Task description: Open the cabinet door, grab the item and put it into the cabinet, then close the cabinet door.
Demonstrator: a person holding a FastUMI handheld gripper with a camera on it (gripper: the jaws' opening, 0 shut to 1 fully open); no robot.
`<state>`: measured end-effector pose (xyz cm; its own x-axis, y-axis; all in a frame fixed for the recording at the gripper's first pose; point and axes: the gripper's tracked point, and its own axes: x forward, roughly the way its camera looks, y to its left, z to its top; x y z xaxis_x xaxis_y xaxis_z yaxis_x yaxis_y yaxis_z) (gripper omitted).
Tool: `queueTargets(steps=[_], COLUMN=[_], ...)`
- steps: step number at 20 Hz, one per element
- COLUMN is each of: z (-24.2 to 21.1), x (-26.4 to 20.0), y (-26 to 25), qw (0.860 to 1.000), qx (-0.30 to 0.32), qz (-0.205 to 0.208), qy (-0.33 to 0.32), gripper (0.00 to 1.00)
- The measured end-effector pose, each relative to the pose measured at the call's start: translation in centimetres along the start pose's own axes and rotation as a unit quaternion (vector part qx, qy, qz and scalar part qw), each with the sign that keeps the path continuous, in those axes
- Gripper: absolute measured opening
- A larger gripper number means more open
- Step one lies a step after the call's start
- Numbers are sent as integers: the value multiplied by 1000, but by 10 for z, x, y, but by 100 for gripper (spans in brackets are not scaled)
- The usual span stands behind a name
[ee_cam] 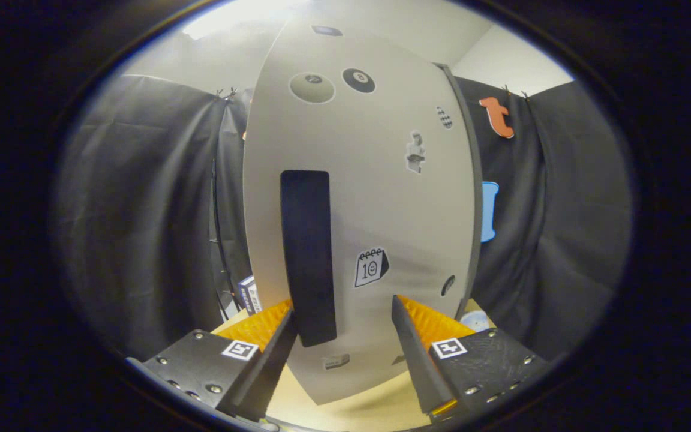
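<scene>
claw (342, 327): gaping wide, gripping nothing | cabinet door (375, 198): facing it, seemingly closed | handle (308, 258): sitting beside one finger

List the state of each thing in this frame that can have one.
Door: shut or close to it, as far as this close view shows, facing the tool.
Handle: upright on the door, untouched, its lower end between the fingers.
Tool: open, fingers apart just short of the door, holding nothing.
Box: small, on the table beside the cabinet, partly hidden by the door.
</scene>
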<state>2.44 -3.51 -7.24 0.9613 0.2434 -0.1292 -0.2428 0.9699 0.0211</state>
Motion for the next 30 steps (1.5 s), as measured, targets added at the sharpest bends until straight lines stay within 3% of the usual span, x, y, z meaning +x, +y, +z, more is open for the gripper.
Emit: queueTargets(steps=[17, 23, 30], z=[18, 17, 28], x=[159, 173, 143], y=[57, 61, 60], qw=[998, 997, 998], qx=[-35, -28, -19], qz=[-39, -59, -52], qy=[-27, -36, -38], gripper=[97, 97, 97])
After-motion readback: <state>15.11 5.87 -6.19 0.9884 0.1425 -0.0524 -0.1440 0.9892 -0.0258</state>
